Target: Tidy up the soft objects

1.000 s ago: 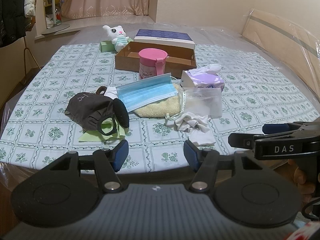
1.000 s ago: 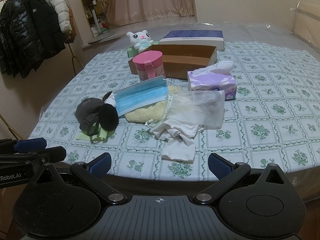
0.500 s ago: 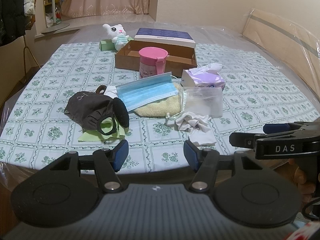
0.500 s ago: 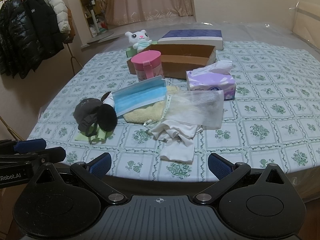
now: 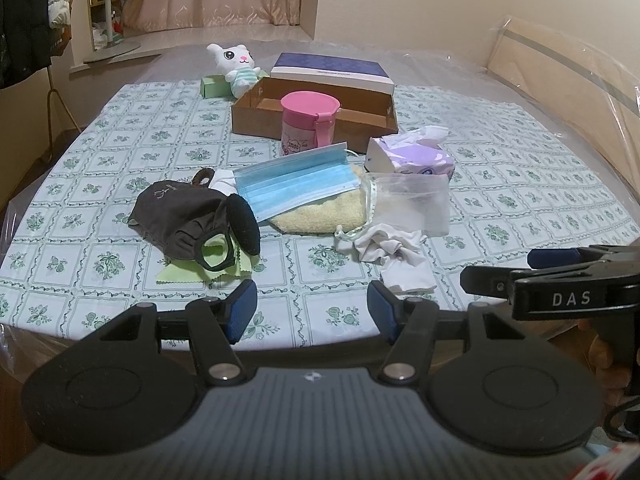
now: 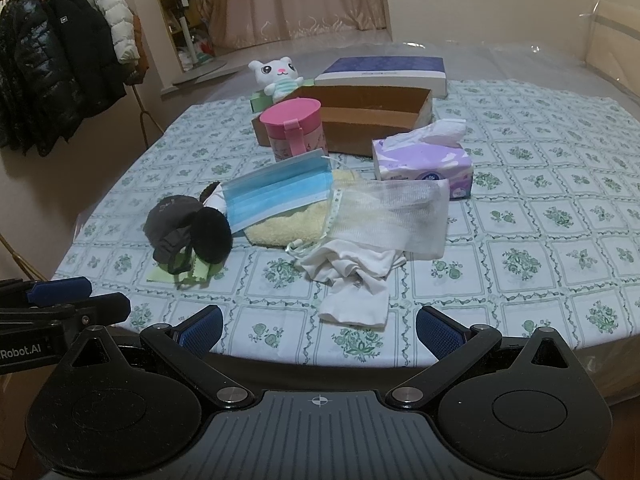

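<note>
Left gripper (image 5: 312,312): we see fingers spread, empty.
Right gripper (image 6: 318,330): fingers spread, empty.
Right view only: coats (image 6: 60,56) at 10 o'clock.
Left view only: perhaps a hand (image 5: 600,356) at 4 o'clock.

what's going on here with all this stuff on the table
A person holds a gripper in each hand at the near edge of the table. The left gripper and right gripper are both open and hold nothing. Ahead lies a heap of soft things: a blue face mask, a yellow towel, a white cloth and a dark cap. The cardboard box behind looks empty.
</note>
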`<state>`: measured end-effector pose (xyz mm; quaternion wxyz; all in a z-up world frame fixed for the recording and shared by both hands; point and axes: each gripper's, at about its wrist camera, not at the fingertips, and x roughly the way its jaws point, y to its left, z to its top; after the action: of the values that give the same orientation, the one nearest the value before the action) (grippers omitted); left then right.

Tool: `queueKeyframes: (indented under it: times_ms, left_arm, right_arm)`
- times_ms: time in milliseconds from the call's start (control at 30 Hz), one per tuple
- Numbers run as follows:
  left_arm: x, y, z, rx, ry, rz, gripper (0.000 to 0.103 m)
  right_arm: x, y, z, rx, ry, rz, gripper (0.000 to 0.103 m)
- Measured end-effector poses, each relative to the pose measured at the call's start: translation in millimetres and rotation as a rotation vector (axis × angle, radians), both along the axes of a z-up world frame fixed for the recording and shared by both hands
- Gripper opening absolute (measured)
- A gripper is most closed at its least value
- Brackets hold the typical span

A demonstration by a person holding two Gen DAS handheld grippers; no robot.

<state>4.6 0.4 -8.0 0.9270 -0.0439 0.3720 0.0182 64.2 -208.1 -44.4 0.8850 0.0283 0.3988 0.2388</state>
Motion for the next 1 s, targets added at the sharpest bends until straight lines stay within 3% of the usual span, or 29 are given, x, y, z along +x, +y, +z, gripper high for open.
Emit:
queueKeyframes:
  times_ms: [367, 1000]
  left_arm:
    - [12, 10, -10, -0.003, 0.012, 0.008, 0.058]
    - [23, 18, -4, 0.041, 0.010, 0.072, 0.058]
  right_arm:
    - [7, 1, -4, -0.003, 0.006, -0.003, 0.102]
    - [25, -3, -9, 0.040, -0.020, -0.018, 0.102]
